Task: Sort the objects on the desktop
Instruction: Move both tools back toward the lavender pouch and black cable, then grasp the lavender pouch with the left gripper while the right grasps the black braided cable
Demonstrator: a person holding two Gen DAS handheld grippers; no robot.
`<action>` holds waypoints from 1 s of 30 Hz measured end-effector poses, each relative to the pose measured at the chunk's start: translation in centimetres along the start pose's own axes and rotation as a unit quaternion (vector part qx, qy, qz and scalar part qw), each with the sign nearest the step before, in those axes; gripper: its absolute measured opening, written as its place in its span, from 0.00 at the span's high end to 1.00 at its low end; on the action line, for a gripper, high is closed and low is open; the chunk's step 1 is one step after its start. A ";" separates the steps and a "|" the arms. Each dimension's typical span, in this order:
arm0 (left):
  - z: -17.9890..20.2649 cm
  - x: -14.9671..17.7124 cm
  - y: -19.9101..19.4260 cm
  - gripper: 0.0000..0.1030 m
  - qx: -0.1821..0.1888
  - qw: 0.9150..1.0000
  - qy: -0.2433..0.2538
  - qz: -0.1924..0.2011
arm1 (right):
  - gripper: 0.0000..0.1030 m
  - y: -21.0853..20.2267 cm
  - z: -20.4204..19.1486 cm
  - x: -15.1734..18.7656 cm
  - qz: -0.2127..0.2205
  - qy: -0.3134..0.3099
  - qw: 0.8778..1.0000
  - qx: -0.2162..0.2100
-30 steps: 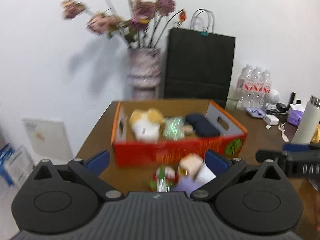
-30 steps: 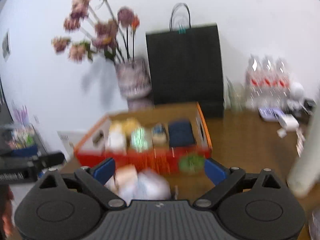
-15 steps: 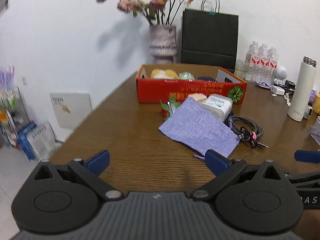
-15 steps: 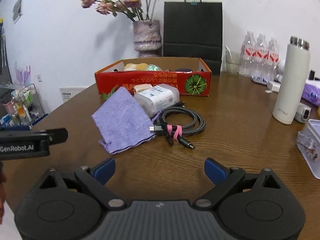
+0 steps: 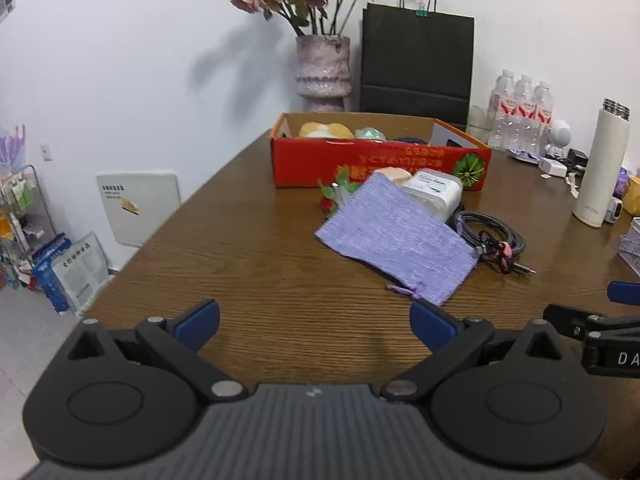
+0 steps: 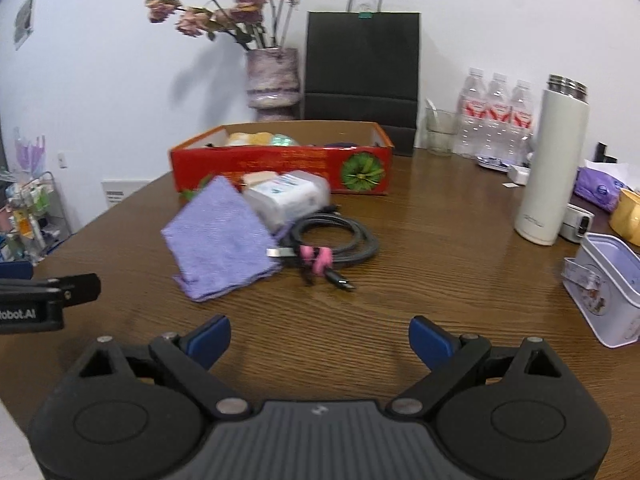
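Both the left gripper (image 5: 315, 322) and right gripper (image 6: 319, 336) hover spread wide and empty over bare wooden table (image 5: 248, 256), short of the purple cloth (image 5: 394, 236), coiled cable (image 6: 334, 242) and red box (image 5: 380, 160).

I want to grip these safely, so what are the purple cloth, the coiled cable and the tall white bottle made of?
Purple cloth: looks like soft woven fabric, matte, with a ribbed weave and a frayed corner. Coiled cable: apparently a dark braided or rubbery sheath, slightly glossy, with metal plugs and a pink tie. Tall white bottle: probably coated metal, with a smooth matte white body and a bare steel top.
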State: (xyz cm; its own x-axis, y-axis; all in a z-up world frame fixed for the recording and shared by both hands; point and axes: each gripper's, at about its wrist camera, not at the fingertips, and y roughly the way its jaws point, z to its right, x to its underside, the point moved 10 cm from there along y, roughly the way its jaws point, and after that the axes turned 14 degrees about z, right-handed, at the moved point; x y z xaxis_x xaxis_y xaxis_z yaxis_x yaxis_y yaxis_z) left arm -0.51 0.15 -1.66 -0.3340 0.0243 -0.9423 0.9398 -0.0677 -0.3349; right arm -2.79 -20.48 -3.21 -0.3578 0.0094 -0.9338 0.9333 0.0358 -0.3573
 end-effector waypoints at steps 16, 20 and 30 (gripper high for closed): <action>5.0 -2.9 9.3 0.00 0.089 0.995 0.047 0.003 | 0.35 5.2 0.3 -2.7 0.030 0.004 0.999 -0.043; 4.5 -3.4 13.8 0.00 0.102 0.992 0.074 -0.030 | 0.37 7.2 0.5 -4.2 0.036 0.025 0.998 -0.054; 2.6 -1.6 14.4 0.81 0.118 0.991 0.008 -0.061 | 0.37 12.9 -0.5 -5.1 0.016 0.055 0.996 -0.073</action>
State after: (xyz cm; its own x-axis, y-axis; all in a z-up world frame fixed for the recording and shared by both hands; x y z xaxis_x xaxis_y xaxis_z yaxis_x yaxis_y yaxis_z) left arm 13.36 -3.47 -5.01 -0.4409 0.0628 -0.8953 0.8491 -0.2942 -0.4388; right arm 11.01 -19.53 -3.04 -0.3373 0.1212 -0.9336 0.9327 0.1777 -0.3139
